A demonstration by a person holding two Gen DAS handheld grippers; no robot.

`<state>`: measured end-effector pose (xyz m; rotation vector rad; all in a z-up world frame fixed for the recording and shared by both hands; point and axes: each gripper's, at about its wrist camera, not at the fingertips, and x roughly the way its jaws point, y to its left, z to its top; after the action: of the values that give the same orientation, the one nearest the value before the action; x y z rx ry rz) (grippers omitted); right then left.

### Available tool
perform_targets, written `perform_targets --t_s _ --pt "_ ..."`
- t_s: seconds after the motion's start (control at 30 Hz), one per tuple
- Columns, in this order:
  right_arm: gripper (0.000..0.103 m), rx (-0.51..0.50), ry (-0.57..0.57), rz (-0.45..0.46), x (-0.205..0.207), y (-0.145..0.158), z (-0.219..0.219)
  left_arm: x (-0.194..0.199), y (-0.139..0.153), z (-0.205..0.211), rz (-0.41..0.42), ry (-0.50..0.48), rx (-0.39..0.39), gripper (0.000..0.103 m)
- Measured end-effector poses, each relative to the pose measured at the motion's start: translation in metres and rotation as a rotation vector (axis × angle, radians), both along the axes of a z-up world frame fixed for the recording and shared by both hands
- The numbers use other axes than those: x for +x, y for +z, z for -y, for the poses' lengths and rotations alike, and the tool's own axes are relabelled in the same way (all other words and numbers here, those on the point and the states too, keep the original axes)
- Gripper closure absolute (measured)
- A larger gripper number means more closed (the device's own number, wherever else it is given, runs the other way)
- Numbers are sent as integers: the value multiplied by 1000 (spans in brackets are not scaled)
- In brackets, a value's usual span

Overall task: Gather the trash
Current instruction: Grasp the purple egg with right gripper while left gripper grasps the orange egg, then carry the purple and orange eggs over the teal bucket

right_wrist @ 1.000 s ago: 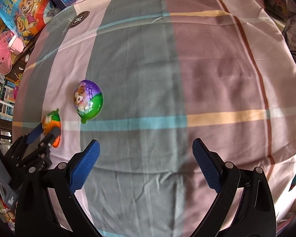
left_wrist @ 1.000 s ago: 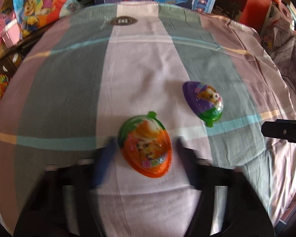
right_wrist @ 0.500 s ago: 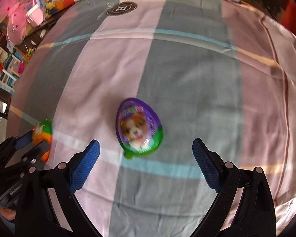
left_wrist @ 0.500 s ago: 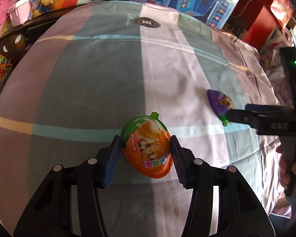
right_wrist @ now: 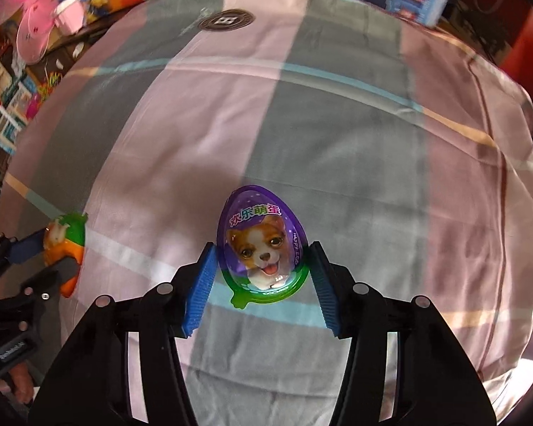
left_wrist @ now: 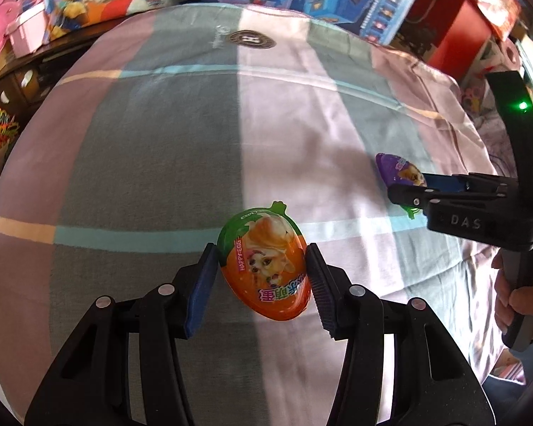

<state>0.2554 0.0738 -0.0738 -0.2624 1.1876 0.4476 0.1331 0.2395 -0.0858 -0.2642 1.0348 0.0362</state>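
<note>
Now: right gripper (right_wrist: 263, 266), jaws just closed, clamps purple egg (right_wrist: 261, 245) mid-bedspread (right_wrist: 337, 135); left gripper (left_wrist: 263, 277) already grips orange egg (left_wrist: 264, 266) nearby. Both trash pieces secured, ready for lifting.

Two egg-shaped toy packs lie on the bed: one orange egg (left_wrist: 266, 266) and one purple egg (right_wrist: 263, 245).
</note>
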Motion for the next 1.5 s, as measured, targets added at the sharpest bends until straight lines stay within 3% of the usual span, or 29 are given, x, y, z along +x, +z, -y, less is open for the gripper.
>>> perform_targets --t_s 0.4,0.57,1.0,1.5 --pt "52 128 -115 -20 -20 24 87 7 25 59 28 -94 43 51" --pt "52 162 -165 18 -36 37 134 11 33 96 38 -150 68 51" --pt "52 205 -415 75 -68 52 298 32 40 245 58 -401 93 51" --pt "52 289 -664 117 -112 49 451 34 52 392 75 -647 146 51"
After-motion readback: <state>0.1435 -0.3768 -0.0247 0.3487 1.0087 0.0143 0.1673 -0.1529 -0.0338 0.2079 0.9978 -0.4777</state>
